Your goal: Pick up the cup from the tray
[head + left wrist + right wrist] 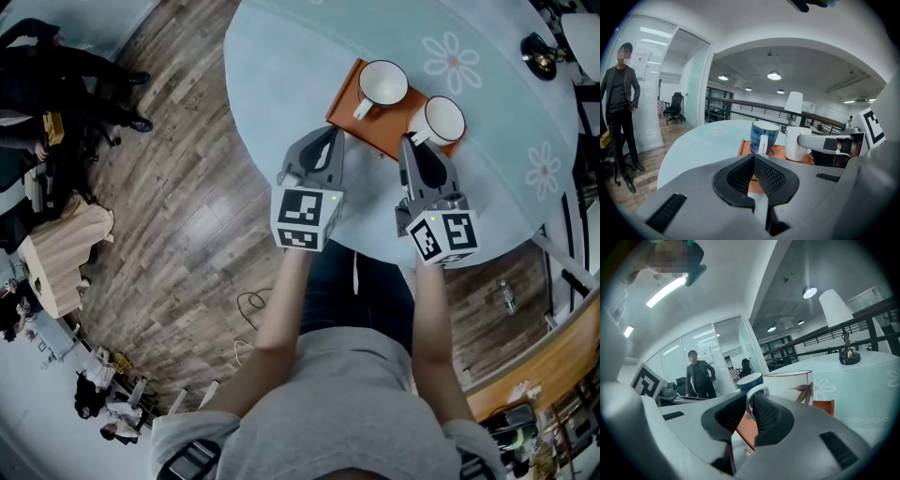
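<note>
**Handle pinched, lift to come: keep the cup level**

The round worktop is smooth and pale blue, with white daisies printed on it. The tray is a flat orange rectangle with a low rim, lying askew near the worktop's front edge.

The right hand-held gripper reaches over the tray's near right corner. In its own view the ribbed black pads are closed on the thin white loop of a handle, with no gap on either side. The left hand-held gripper hangs just off the tray's near left edge with its jaws pressed together and empty.

The task's thing, the leaf-print cup, stands upright on the tray's right end. It is glazed white ceramic, straight-walled, and its handle is turned towards the person. The blue cup stands on the tray's left end, close to the first.

Glazed ceramic is slick and a handle loop is narrow, so the cup will probably try to swing about the pinch. I would raise it straight up off the tray, slowly, with the wrist kept level. It should not drift towards the tray's left end, where the blue cup could be knocked. Watch that the light tray does not come up with it.
</note>
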